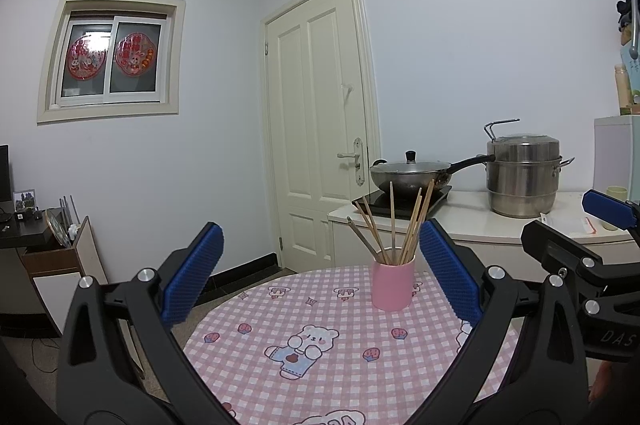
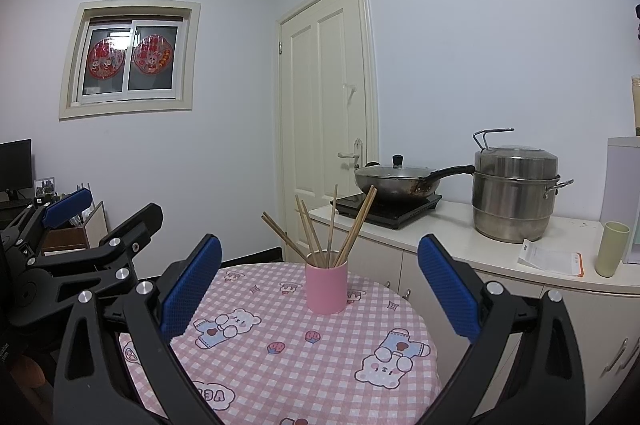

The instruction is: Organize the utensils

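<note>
Two grippers hang above a round tabletop (image 2: 280, 377) covered in a pink checked cloth with cartoon bears, and both are spread wide with nothing between their blue pads.

At the far left of the room a small window (image 1: 110, 59) carries two red paper decorations, and below it a dark desk (image 1: 20, 235) holds small clutter. The left gripper (image 1: 320, 275) comes next, its jaws released and empty, held over the near edge of the cloth; in the right wrist view the same gripper (image 2: 102, 211) shows at the left border, apart from the cup.

Near the middle of the tabletop stands a pink cup (image 2: 326, 287), upright, with a bundle of wooden chopsticks (image 2: 320, 225) fanned out of its mouth, their tips leaning in different directions. In the left wrist view the cup (image 1: 393, 285) sits just inside the right-hand pad, farther away than the pad. The right gripper (image 2: 320, 277) is likewise slack and holds nothing, its fingers framing the cup from nearer the camera without touching it.

Behind the cup is a cream panelled door (image 1: 320, 125). To the right, a white counter (image 2: 460, 245) carries a lidded wok (image 2: 394, 179) on a black induction plate (image 2: 388, 209), then a steel steamer pot (image 2: 514, 193), a paper packet (image 2: 550, 259) and a pale green cup (image 2: 610, 249).
</note>
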### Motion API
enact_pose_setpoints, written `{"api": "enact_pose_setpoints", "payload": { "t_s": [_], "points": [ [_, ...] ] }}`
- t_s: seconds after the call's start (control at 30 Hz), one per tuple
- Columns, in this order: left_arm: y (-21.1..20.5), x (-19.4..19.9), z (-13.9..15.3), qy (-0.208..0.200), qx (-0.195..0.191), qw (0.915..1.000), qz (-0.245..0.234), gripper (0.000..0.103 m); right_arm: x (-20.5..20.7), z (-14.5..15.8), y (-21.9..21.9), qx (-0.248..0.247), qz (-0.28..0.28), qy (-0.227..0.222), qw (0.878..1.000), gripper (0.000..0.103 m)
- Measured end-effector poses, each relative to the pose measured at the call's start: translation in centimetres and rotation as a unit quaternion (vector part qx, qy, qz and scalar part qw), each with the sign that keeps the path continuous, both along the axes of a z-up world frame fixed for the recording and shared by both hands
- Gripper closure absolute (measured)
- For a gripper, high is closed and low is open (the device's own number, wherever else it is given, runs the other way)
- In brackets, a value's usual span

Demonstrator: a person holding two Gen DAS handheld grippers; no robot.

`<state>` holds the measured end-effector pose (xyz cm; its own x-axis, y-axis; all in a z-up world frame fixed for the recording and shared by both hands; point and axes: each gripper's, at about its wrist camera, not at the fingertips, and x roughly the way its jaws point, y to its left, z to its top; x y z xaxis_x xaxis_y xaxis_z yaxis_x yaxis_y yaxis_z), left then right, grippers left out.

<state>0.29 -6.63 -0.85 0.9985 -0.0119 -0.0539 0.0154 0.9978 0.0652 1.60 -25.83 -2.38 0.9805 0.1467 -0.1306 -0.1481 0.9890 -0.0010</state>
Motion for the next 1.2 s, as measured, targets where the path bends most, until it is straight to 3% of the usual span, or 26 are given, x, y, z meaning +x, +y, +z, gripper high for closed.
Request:
{"api": "enact_pose_setpoints", "payload": {
  "t_s": [1.2],
  "points": [
    [0.2, 3.4, -2.1, 0.036, 0.001, 0.9993, 0.009, 0.006, 3.3, -1.9, 0.8, -0.007, 0.008, 0.036, 0.999, 0.008]
  ]
}}
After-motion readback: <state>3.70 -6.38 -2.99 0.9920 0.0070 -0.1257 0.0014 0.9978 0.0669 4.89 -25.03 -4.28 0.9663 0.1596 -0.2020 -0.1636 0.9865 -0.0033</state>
